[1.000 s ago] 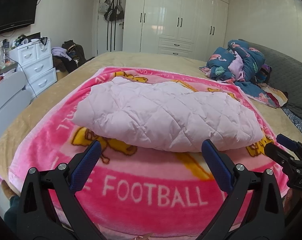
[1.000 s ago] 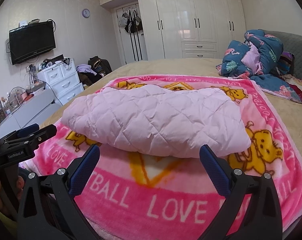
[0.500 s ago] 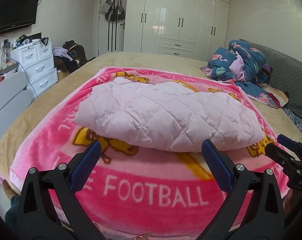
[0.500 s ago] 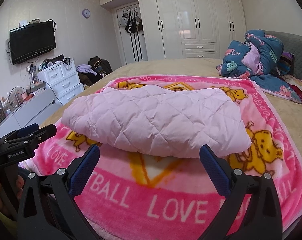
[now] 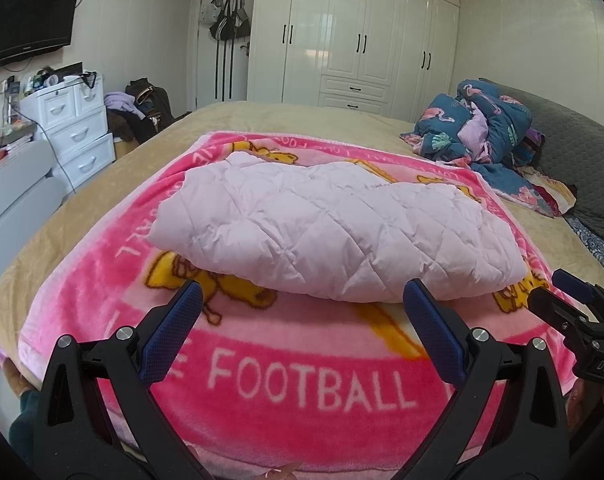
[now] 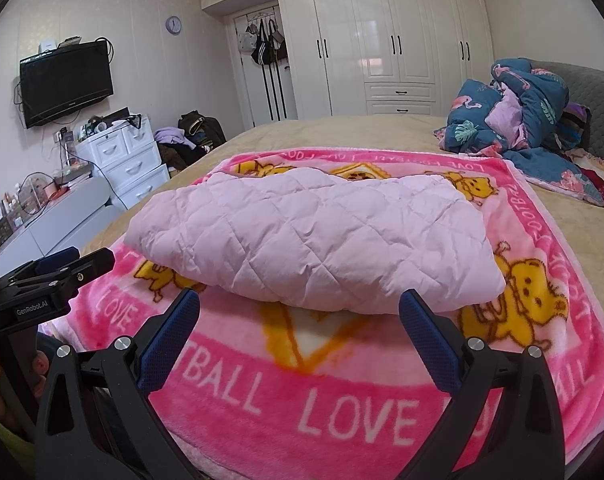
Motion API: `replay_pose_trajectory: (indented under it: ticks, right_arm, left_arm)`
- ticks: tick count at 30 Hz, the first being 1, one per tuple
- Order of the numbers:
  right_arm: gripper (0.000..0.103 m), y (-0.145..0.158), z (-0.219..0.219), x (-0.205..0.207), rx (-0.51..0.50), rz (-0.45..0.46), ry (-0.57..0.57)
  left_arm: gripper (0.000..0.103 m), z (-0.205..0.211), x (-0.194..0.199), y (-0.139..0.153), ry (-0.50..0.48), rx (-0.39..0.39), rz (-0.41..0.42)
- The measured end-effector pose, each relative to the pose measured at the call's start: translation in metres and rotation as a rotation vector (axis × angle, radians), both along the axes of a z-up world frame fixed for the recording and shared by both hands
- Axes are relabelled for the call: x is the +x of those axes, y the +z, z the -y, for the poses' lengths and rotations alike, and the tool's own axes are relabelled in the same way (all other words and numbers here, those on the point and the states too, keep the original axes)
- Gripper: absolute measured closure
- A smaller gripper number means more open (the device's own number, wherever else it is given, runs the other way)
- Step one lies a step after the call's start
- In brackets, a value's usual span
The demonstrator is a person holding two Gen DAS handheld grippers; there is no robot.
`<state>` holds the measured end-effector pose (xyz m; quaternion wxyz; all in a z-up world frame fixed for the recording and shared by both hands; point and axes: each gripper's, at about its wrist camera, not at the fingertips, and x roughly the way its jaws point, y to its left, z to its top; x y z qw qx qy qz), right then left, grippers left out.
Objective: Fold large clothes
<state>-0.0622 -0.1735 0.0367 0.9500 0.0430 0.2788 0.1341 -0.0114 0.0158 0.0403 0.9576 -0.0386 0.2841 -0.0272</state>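
A pale pink quilted garment (image 5: 334, 232) lies folded into a thick bundle on a bright pink blanket (image 5: 302, 384) with yellow bears and white lettering, spread over the bed. It also shows in the right wrist view (image 6: 318, 240) on the blanket (image 6: 342, 412). My left gripper (image 5: 302, 304) is open and empty, held just short of the bundle's near edge. My right gripper (image 6: 299, 304) is open and empty, also just short of the near edge. Each gripper shows at the side of the other's view: the right one (image 5: 574, 312), the left one (image 6: 57, 276).
A beige bedspread (image 5: 302, 120) lies under the blanket. A heap of blue flamingo bedding (image 5: 490, 136) sits at the far right by a grey headboard (image 5: 574, 152). White drawers (image 5: 77, 128), a wall TV (image 6: 65, 80) and white wardrobes (image 5: 362, 40) stand beyond the bed.
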Motion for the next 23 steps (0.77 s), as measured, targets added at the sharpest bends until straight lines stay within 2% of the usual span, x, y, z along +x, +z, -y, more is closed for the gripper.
replay_pose_trajectory:
  ticks: [3, 7, 13, 16, 19, 21, 23]
  right_arm:
    - [0.004, 0.0, 0.0, 0.0, 0.0, -0.002, -0.001]
    - [0.004, 0.0, -0.001, 0.0, -0.002, -0.002, -0.001]
    - [0.004, 0.0, 0.003, 0.001, 0.001, 0.005, -0.018]
    - [0.004, -0.002, 0.017, 0.002, 0.006, -0.003, -0.066]
    - [0.004, -0.011, 0.064, 0.002, 0.027, -0.016, -0.233]
    - [0.004, -0.024, 0.118, -0.003, 0.035, -0.032, -0.408]
    - [0.004, -0.041, 0.174, -0.013, 0.0, -0.06, -0.595]
  left_arm:
    - [0.009, -0.002, -0.002, 0.0, -0.013, -0.005, 0.004]
    - [0.009, 0.003, -0.005, 0.0, -0.009, 0.035, 0.009]
    - [0.009, 0.001, -0.004, -0.002, -0.037, 0.001, -0.012]
    - [0.009, -0.002, 0.002, -0.002, -0.03, -0.007, -0.04]
    - [0.009, -0.027, 0.028, -0.002, 0.001, 0.003, -0.134]
    - [0.009, -0.067, 0.056, -0.004, 0.06, -0.006, -0.21]
    - [0.009, -0.11, 0.079, -0.006, 0.148, -0.007, -0.253]
